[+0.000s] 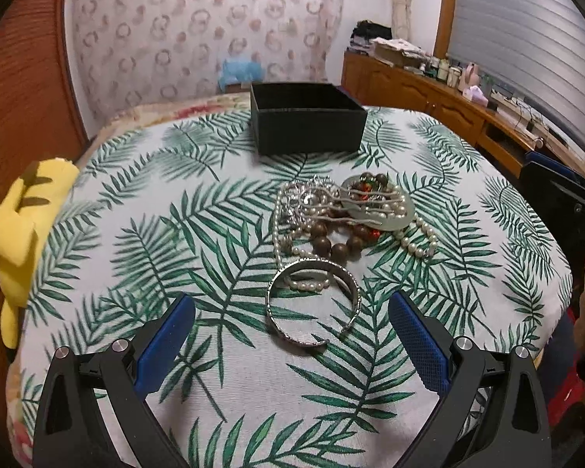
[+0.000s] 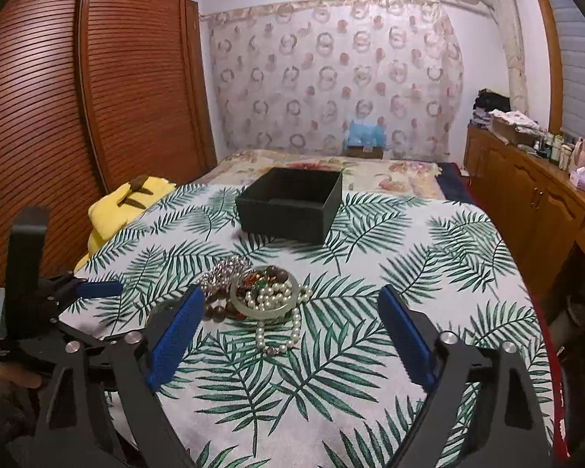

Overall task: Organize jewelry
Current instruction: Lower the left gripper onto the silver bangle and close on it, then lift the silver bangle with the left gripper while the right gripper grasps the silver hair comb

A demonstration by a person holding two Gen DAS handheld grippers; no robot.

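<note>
Left tongs released, blue-padded fingers spread wide above the tabletop, gripping nothing. Right tongs likewise released, blue pads far apart, nothing between them. Both held low over a tabletop covered in white cloth printed with green palm fronds. Directly ahead of the left tongs, between the spread fingers and a little beyond: open silver metal cuff bangle lying flat on the cloth, short run of small white pearls inside its far curve. Just behind the bangle, a tangled jewelry heap: bracelet of round brown wooden beads, long strands of white pearls trailing off to the right, pale green jade-like ring bangle with pearls and red-green beads piled in and over it, glittery silver chain piece on the heap's left. From the right wrist view, heap sits just ahead and left of centre, pearl strand looping toward the camera between the pads. Beyond the heap, well apart from it: open square black box, lidless, interior dark, contents not discernible. Left tongs body visible at the left edge of the right wrist view. Yellow plush toy with brown stripes at the tabletop's left edge. Wooden slatted wardrobe on the left, wooden sideboard with bottles and clutter on the right.
</note>
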